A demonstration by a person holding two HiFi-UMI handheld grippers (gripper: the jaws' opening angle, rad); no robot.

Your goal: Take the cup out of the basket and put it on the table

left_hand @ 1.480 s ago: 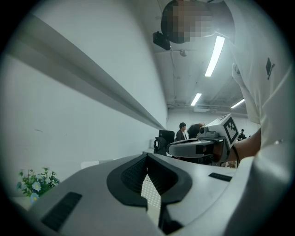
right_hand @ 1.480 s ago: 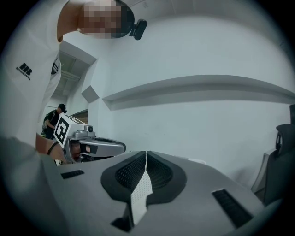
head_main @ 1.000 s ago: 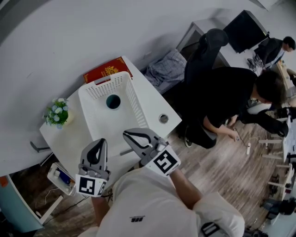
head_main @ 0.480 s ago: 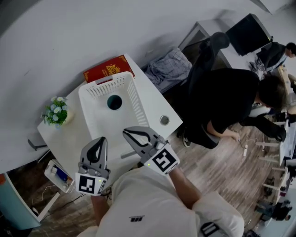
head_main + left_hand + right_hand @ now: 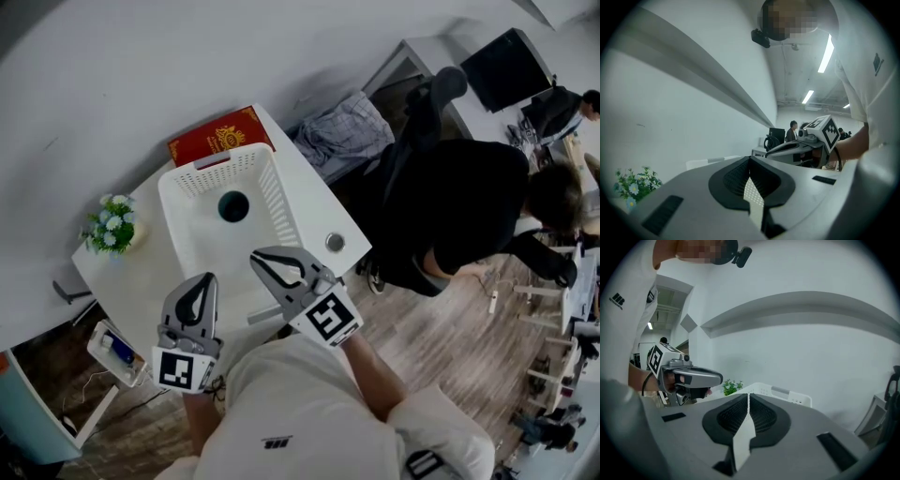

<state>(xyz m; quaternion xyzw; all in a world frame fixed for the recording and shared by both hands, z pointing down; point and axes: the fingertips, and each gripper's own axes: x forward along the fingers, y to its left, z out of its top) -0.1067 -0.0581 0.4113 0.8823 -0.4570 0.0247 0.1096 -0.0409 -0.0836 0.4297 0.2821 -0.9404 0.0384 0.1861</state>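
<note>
On the white bench (image 5: 314, 211), items as follows. One basket (image 5: 277, 208): white moulded plastic, rectangular, open-topped, with walls pierced in a fine lattice. Contents: one cup (image 5: 233, 206), dark, round-mouthed and smooth, standing upright on the basket floor toward the far end, clear of the walls and untouched. One left gripper (image 5: 209, 278) and one right gripper (image 5: 254, 254): grey hard shells with black ribbed pads, each carrying a marker cube. Both are held at the near side of the bench and aimed toward the basket, apparently on approach. Jaws of both are pressed together with nothing between them, and would need to part before the cup could be taken. Sundries: one flat red box (image 5: 214, 137) with gold print just behind the basket, one small flower pot (image 5: 111, 228) to its left, and one small round metallic object (image 5: 335, 242) to its right, kind uncertain. The bare bench beside that object looks the likeliest landing spot.
</note>
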